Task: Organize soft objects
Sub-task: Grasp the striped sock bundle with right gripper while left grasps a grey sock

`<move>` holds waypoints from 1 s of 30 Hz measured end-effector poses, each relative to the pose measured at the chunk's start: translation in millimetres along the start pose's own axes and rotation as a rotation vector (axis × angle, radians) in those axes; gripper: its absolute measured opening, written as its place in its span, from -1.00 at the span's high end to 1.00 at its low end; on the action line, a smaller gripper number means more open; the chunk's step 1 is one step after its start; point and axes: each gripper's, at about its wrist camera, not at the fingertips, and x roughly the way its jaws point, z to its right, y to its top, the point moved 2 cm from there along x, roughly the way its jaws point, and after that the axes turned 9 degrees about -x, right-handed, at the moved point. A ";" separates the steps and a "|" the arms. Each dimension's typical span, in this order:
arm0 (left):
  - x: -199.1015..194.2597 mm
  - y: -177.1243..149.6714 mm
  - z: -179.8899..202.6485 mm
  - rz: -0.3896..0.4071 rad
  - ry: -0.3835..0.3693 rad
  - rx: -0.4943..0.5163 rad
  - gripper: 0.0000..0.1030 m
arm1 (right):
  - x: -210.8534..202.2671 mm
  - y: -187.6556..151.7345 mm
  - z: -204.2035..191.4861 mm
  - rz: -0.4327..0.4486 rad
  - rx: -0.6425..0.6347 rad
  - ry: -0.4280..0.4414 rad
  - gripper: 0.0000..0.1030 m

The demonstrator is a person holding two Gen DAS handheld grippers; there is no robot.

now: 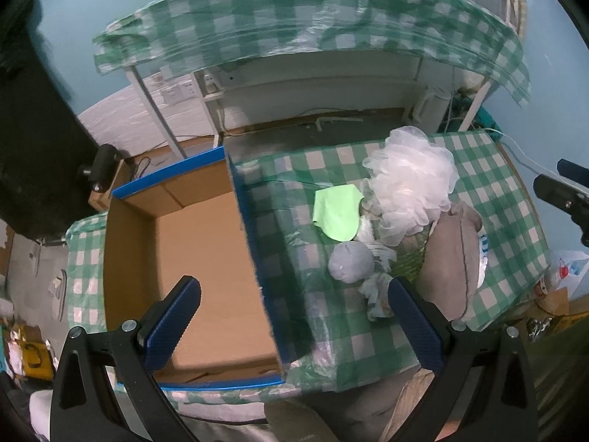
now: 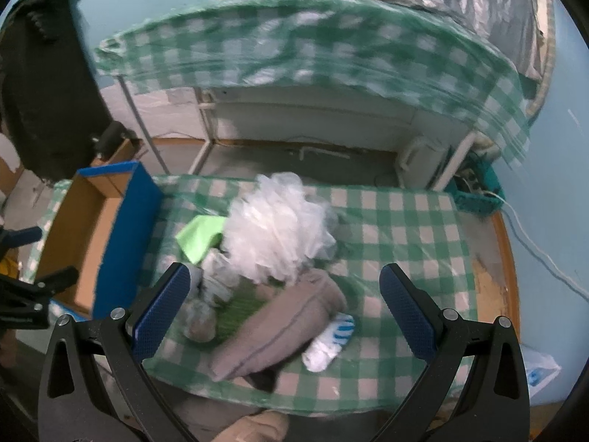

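Nearest in the right wrist view, the right hand-held gripper (image 2: 285, 305) hangs over the front edge of the counter (image 2: 405, 221) with its blue pads spread wide and nothing between them. Just beyond lie the soft things in one heap: a grey-brown fabric pouch (image 2: 279, 331) toward the front edge, a white and blue striped sock (image 2: 329, 340) touching its right side, a small grey ball (image 1: 349, 259) and crumpled white pieces on its left. Behind them sit a light green cloth (image 2: 200, 237) and a white mesh bath pouf (image 2: 279, 228), the tallest of the pile.

The left hand-held gripper (image 1: 294, 320) is likewise spread apart and empty, poised over the front of the open cardboard box (image 1: 206, 258) with blue rim at the counter's left edge; the box looks bare inside.

The step appears to be the first pick. Best to take a top or outer piece, the pouf or the pouch, pinching deep into its bulk so it does not slip, lift clear of its neighbours, then carry it left over the blue wall before letting go.
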 end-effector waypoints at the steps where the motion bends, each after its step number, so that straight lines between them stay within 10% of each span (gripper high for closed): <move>1: 1.4 1.0 3.6 0.002 -0.007 0.003 -0.99 | 2.8 -3.5 4.7 -0.010 0.008 -0.004 -0.97; 30: 122.7 8.7 69.2 -0.176 -0.009 0.077 -0.99 | 100.2 -86.7 68.2 -0.291 0.103 -0.059 -0.97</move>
